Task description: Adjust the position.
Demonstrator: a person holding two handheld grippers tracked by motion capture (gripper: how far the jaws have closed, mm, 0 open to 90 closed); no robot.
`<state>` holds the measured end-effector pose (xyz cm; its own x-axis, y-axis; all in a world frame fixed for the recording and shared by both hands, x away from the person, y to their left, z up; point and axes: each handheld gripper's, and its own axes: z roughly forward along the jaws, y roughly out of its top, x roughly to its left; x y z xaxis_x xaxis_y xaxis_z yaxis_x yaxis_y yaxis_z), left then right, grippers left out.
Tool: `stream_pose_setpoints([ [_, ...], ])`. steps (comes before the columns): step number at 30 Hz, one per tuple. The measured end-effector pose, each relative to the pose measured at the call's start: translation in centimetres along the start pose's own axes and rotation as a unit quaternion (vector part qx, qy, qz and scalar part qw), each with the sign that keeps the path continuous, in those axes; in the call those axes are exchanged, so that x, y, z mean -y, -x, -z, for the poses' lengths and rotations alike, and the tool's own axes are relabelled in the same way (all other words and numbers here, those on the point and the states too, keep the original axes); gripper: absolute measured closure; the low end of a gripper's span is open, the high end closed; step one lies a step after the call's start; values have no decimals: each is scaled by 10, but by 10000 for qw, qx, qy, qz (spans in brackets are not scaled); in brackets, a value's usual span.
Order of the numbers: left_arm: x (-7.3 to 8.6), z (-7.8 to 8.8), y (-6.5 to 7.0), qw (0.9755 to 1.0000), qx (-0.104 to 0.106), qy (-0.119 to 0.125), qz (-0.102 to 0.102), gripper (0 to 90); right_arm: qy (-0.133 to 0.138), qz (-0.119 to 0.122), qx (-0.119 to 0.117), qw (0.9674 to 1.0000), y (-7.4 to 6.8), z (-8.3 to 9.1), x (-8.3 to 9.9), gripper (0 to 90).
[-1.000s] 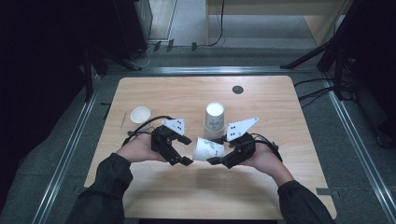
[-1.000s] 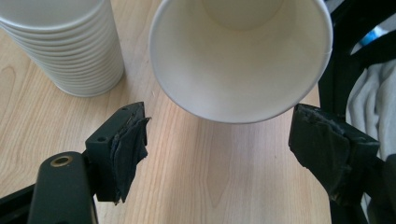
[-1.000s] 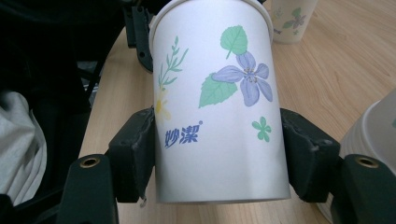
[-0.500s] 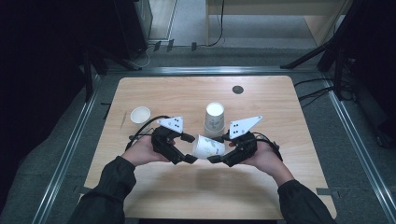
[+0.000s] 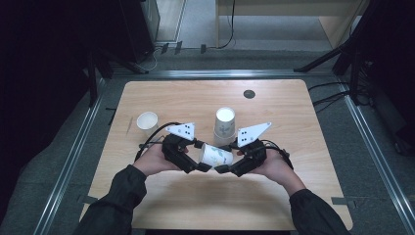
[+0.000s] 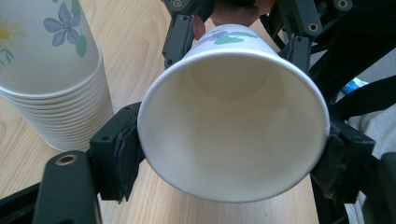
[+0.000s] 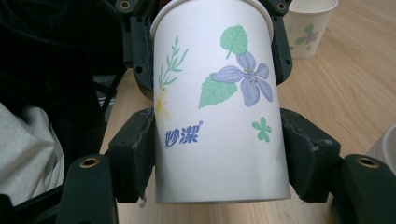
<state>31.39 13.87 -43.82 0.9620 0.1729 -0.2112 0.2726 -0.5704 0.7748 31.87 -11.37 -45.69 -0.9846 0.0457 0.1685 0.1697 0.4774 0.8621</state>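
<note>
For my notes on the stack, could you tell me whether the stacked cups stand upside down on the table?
Yes, the stack of cups stands with its bases up and its rims down on the table.

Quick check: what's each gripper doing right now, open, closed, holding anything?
Left gripper: jaws have just been closing, now shut on the rim end of the paper cup.
Right gripper: shut on the cup's base end.

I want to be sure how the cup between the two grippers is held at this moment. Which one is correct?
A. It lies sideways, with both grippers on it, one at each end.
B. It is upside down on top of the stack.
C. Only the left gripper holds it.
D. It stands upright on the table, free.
A: the paper cup lies sideways between the left gripper at its rim and the right gripper near its base.
</note>
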Motion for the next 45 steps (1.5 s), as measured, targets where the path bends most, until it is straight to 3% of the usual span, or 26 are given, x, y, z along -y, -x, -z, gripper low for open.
stream_pose_setpoints([
  [10,0,2,0,10000,26,-68,67,246,-18,-109,-83,9999,0,-2,0,307],
  [17,-8,9,0,9986,-143,-509,71,248,-127,-208,68,9997,3,0,3,290],
  [21,-11,9,1,9957,-329,-862,-5,248,-208,-164,127,9996,2,-1,5,287],
  [24,-12,8,0,9940,-259,-1062,33,248,-232,-150,191,9994,2,-3,6,285],
  [29,-17,3,3,9884,-409,-1455,-119,248,-312,-170,237,9991,2,-7,8,285],
  [33,-20,-3,2,9859,-342,-1638,-35,248,-361,-160,212,9990,2,-11,8,285],
  [36,-22,-8,2,9827,-367,-1815,-48,250,-417,-166,195,9988,2,-15,9,286],
  [41,-22,-13,3,9805,-371,-1927,-40,250,-456,-133,127,9988,2,-22,9,294],
  [45,-23,-15,4,9807,-392,-1912,-84,249,-495,-97,104,9987,2,-27,9,298],
])
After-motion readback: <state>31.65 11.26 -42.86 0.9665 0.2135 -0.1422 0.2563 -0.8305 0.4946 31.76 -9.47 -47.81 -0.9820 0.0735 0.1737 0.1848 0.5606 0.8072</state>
